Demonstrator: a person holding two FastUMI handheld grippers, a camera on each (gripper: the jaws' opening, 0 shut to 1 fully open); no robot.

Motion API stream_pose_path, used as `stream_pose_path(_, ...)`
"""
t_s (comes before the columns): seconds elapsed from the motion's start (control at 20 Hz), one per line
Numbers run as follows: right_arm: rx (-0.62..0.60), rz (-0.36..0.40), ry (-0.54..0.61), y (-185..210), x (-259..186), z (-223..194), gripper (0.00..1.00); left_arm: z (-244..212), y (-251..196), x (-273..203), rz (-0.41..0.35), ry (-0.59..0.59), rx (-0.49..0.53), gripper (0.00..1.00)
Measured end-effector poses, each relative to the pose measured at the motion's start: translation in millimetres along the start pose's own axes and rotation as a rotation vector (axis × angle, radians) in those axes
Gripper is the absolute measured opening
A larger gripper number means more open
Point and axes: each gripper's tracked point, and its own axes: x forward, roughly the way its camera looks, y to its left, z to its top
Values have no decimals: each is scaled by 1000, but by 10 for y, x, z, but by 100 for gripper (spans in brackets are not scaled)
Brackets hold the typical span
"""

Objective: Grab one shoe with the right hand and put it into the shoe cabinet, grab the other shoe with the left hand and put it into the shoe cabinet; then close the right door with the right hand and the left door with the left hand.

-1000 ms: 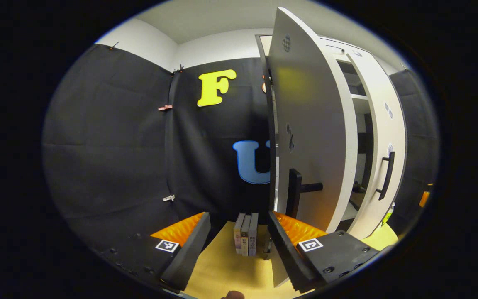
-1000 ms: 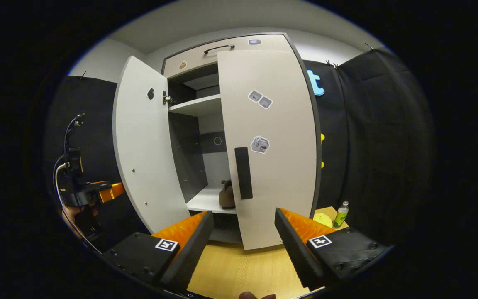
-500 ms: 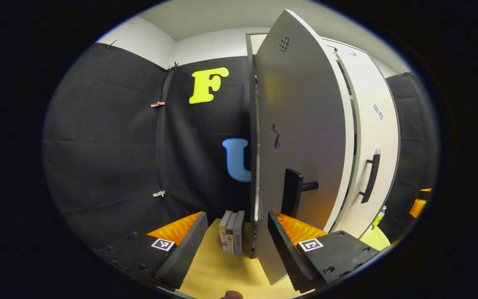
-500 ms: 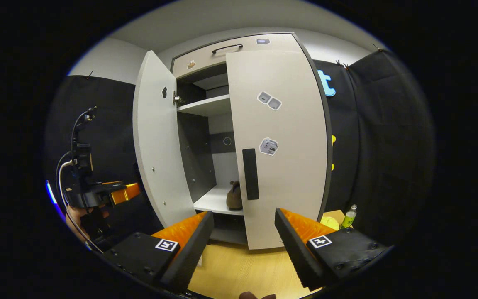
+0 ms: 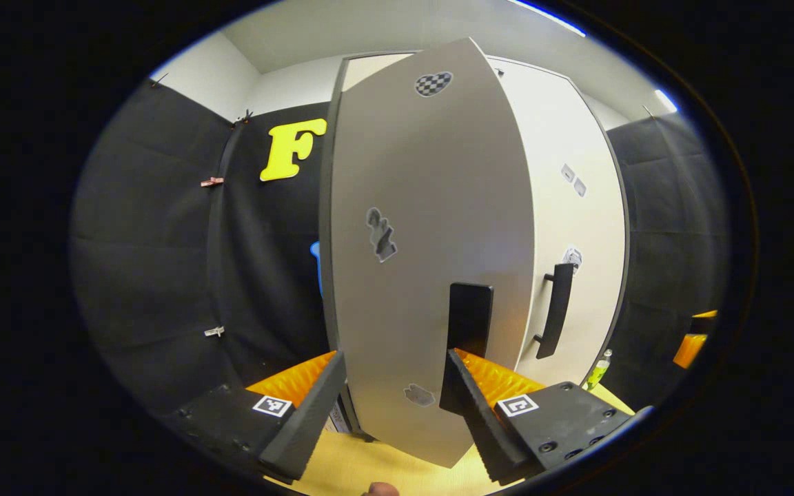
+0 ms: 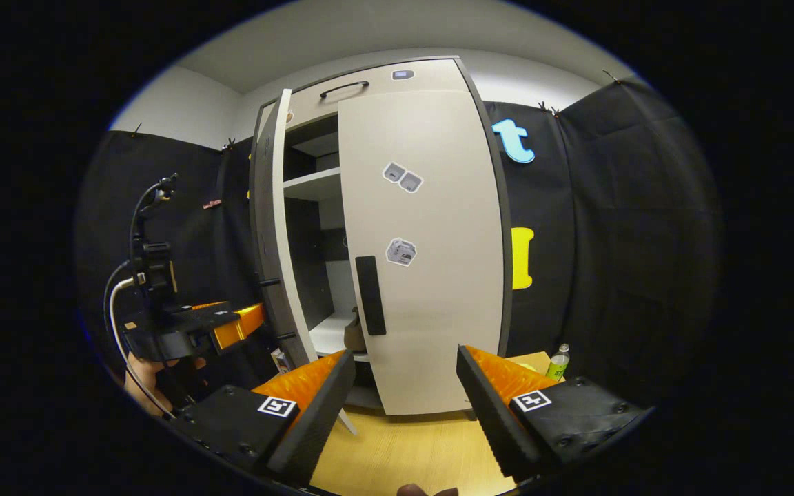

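Note:
The cabinet's left door (image 5: 411, 227) stands close in front of my left gripper (image 5: 393, 375), whose open fingers reach its lower face, the right finger just under the black handle (image 5: 469, 320). Beyond it lies the right door (image 5: 576, 227) with its handle (image 5: 554, 310). In the right gripper view the right door (image 6: 431, 275) looks shut and the left door (image 6: 274, 227) stands ajar, seen edge on. A brown shoe (image 6: 353, 335) shows through the gap on the lower shelf. My right gripper (image 6: 404, 375) is open and holds nothing, back from the cabinet. The left gripper (image 6: 190, 329) sits by the left door.
A hand (image 6: 143, 375) holds the left gripper, with a cable looping above it. A green bottle (image 6: 557, 362) stands on the wooden floor (image 6: 404, 448) right of the cabinet, also the bottle (image 5: 598, 368). An upper shelf (image 6: 311, 182) shows inside.
The left door has swung a long way toward shut, with my left gripper following against it. The gap onto the shelves has narrowed. My right gripper has stayed open, its view shifted slightly.

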Motion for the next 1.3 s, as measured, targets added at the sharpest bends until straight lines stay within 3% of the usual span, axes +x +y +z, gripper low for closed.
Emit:
stream_pose_path(0.85, 8, -18, -7, -138, 7, 71, 98, 51, -412, 559, -16, -6, 28, 91)
stream_pose_path(1.3, 4, -12, -42, -35, -18, 196, 98, 143, -425, -130, -91, -19, 32, 93)
